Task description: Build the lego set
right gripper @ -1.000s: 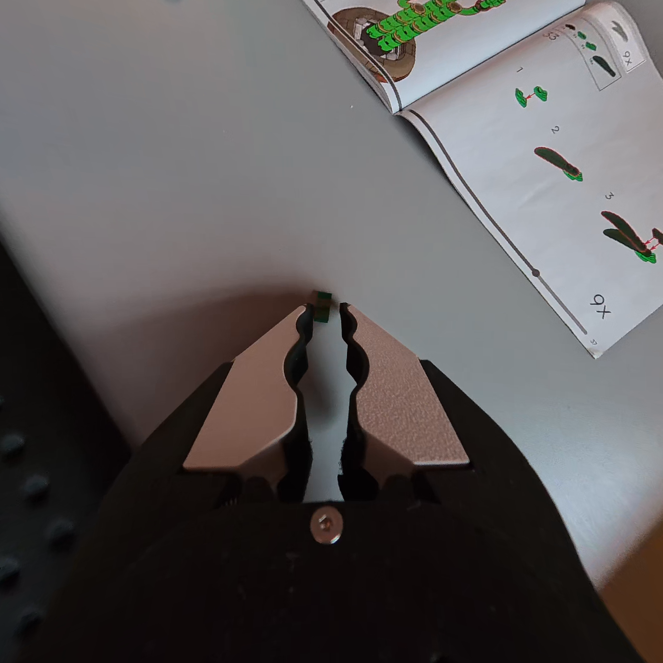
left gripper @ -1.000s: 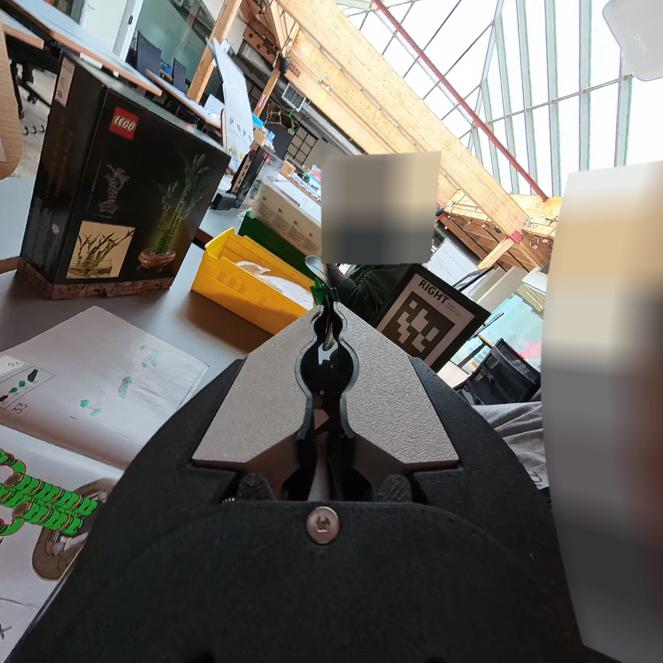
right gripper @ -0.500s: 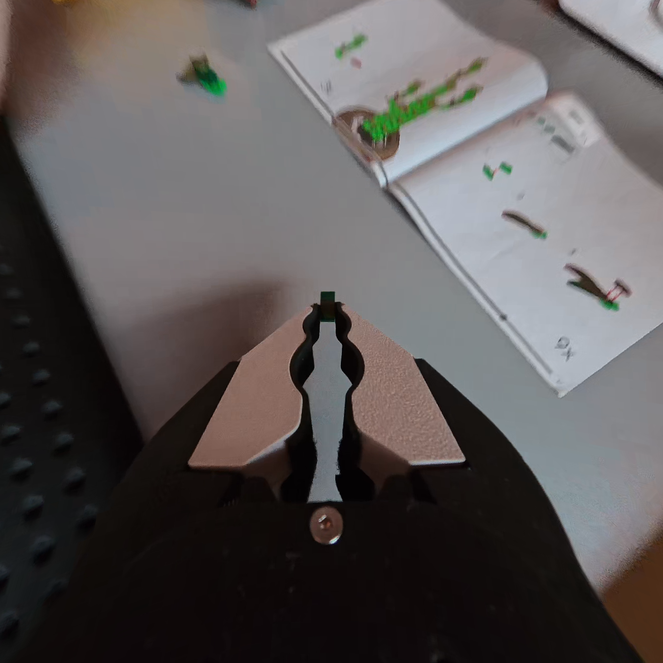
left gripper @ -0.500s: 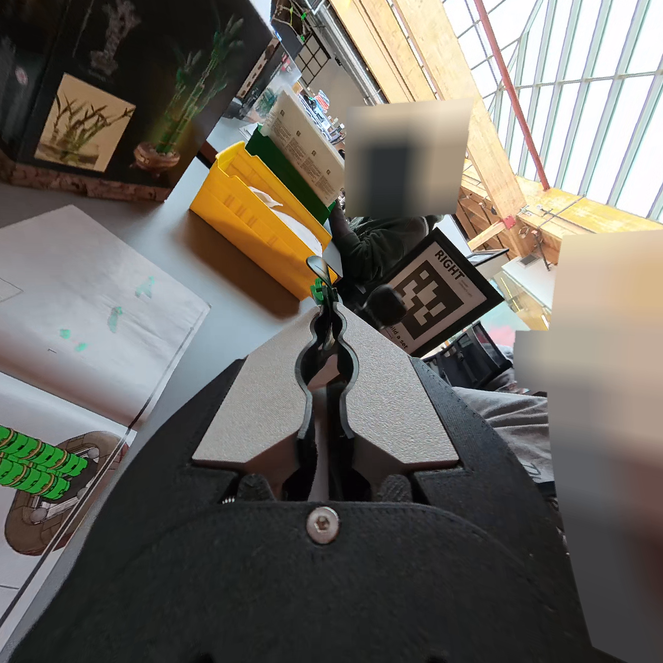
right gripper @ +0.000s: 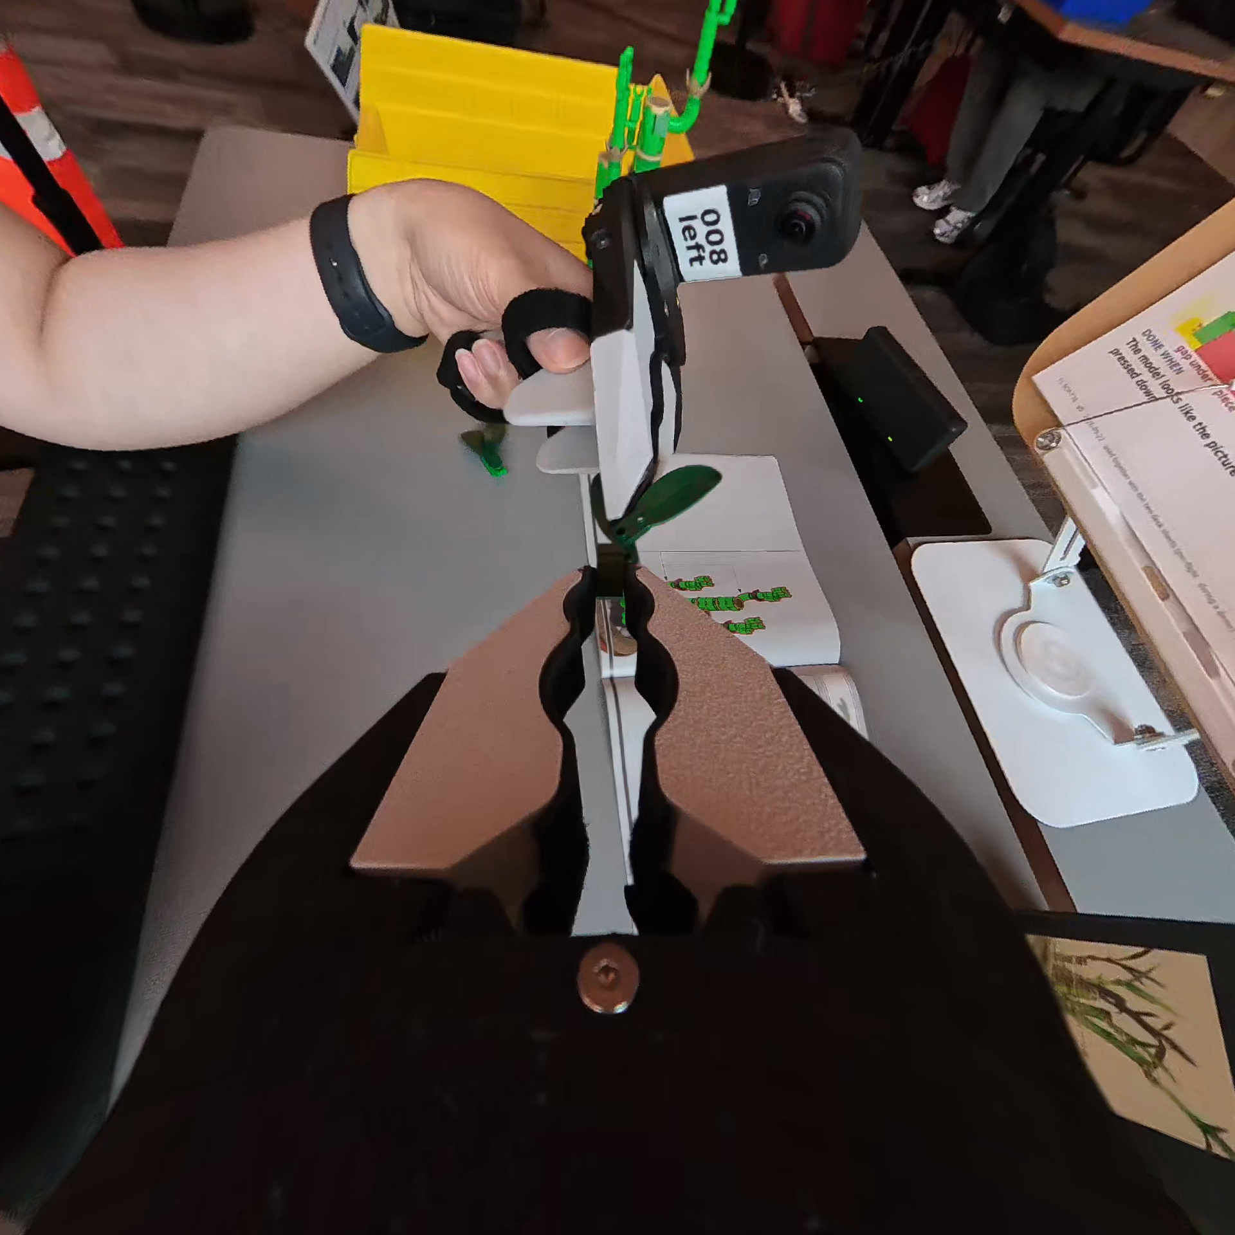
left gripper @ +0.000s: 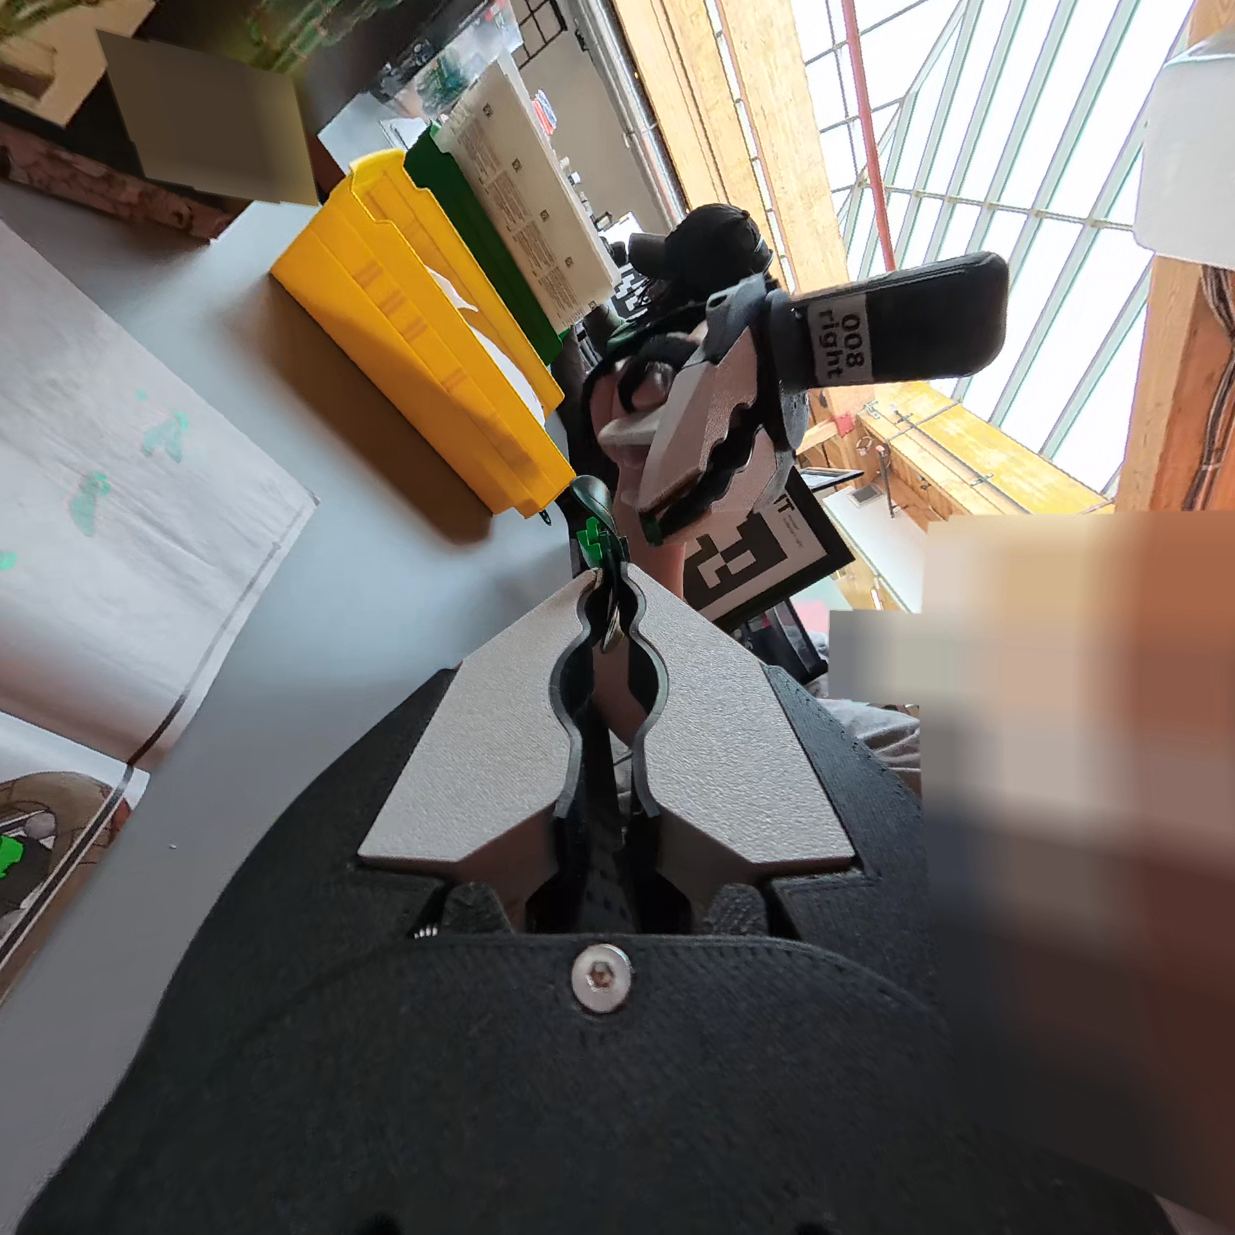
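Tongs meet above the table (right gripper: 374, 601): our left tongs (left gripper: 609, 573) clenched on a dark green leaf (right gripper: 675, 491), our right tongs (right gripper: 609, 576) clenched on a small green piece (right gripper: 609, 568). We're joining both; next calls for careful alignment, then a squeeze.

I count two grippers, left (right gripper: 618, 528) and right (right gripper: 609, 576), one open instruction booklet (right gripper: 728, 601), one yellow bin (right gripper: 481, 133), one loose green leaf piece (right gripper: 488, 451) on the worktop (right gripper: 401, 568) (slightly blurred), and one box (right gripper: 1149, 1042).
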Tool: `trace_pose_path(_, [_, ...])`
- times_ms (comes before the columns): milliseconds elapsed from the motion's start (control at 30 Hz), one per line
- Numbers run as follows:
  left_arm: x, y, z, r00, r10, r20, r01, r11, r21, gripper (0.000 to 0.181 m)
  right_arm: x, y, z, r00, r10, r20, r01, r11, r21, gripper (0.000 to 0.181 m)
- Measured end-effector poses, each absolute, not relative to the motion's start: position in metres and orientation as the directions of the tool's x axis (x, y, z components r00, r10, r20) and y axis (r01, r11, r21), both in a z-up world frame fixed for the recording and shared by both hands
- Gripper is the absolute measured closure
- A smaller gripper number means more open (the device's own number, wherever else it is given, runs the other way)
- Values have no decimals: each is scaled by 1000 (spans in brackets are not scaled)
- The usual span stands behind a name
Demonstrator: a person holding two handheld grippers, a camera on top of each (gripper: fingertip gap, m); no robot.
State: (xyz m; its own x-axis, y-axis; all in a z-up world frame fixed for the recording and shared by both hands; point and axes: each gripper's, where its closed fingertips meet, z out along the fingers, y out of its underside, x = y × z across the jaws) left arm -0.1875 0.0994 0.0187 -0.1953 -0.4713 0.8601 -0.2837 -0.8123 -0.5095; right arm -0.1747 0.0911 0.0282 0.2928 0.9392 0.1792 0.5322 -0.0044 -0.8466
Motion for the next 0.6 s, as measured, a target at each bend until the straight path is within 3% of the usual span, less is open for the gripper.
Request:
trace_pose_path(133, [-186,103,13,-191,-434,881,-285,-834,-473,181,-173,102,14,283,945,165,581,-32,-813,174])
trace_pose_path(600, [-180,103,5,-195,-392,899,-306,-847,-435,181,-175,103,3,251,963,99,532,-52,-845,174])
